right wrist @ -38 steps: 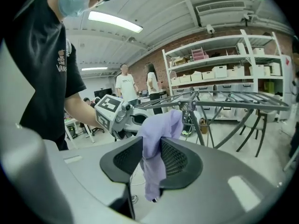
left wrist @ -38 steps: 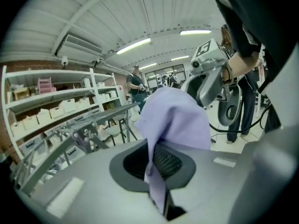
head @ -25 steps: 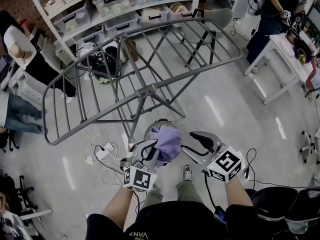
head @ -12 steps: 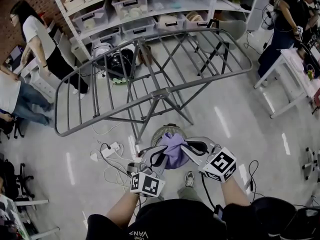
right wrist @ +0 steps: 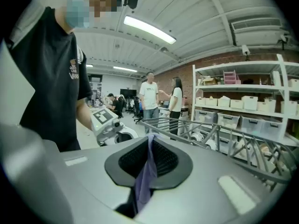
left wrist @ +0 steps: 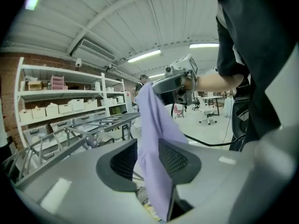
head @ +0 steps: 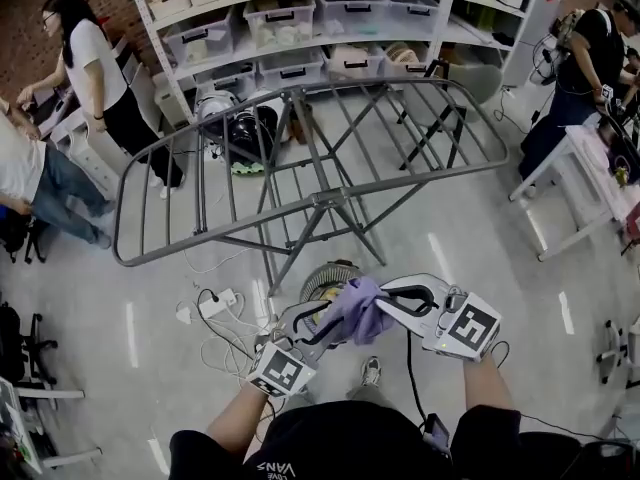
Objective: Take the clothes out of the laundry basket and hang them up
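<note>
A purple cloth (head: 358, 308) hangs above the round laundry basket (head: 322, 280), between my two grippers. My right gripper (head: 388, 298) has just been closing, and in the right gripper view its jaws are shut on a fold of the purple cloth (right wrist: 147, 164). My left gripper (head: 322, 320) has just been opening. In the left gripper view the purple cloth (left wrist: 156, 139) hangs loose through the gap between its parted pads (left wrist: 174, 160). The grey drying rack (head: 320, 148) stands unfolded just beyond the basket, with no clothes on its bars.
Shelves with storage bins (head: 300, 18) run behind the rack. Two people (head: 90, 63) are at the left, and another person (head: 585, 63) is beside a white table (head: 580, 138) at the right. Cables and a power strip (head: 215, 303) lie on the floor to the left of the basket.
The right gripper, open and clear of the cloth a second ago, has moved in and shut on it. The left gripper's jaws have parted. The cloth has shifted slightly right and up.
</note>
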`<action>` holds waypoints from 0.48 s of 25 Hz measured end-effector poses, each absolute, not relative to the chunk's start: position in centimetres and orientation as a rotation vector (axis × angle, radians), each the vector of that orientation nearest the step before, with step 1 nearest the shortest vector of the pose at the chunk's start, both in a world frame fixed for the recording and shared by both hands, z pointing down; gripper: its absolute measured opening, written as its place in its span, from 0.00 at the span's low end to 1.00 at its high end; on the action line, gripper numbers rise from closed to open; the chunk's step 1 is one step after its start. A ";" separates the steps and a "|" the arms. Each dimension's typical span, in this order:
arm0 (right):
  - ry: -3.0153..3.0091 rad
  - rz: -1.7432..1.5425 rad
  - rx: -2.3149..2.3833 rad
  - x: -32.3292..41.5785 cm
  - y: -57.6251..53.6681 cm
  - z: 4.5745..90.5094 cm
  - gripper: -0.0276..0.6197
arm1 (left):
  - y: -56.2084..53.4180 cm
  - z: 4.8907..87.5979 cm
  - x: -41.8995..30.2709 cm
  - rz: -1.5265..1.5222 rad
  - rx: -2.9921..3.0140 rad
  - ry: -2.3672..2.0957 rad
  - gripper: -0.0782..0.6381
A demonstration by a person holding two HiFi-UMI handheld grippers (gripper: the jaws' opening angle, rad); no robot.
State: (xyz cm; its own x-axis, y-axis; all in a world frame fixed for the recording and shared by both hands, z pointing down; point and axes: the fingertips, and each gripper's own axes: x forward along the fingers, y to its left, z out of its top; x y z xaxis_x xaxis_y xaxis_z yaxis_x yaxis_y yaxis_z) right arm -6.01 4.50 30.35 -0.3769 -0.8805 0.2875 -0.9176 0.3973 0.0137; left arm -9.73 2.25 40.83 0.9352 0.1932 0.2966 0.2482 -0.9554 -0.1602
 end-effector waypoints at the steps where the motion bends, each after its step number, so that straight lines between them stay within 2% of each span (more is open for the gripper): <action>1: -2.441 0.203 1.550 -6.2 4.9 29.5 0.08 | 1.4 41.1 -9.8 -0.429 -2.916 -0.319 0.27; 9: -2.488 0.141 1.360 -6.9 7.4 25.1 0.08 | 0.1 44.6 -7.1 -0.581 -2.958 -0.464 0.42; 12: -2.480 0.127 1.320 -6.9 8.0 24.5 0.08 | 0.9 45.1 -5.6 -0.591 -2.949 -0.520 0.44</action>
State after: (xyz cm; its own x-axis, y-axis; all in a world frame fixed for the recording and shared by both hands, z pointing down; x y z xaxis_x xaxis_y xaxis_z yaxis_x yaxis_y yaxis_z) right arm -6.88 8.05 24.49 -0.5176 -0.7908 0.3268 -0.8200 0.5675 0.0743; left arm -5.58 0.90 45.06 0.8673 0.3114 0.3884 0.3460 -0.9380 -0.0205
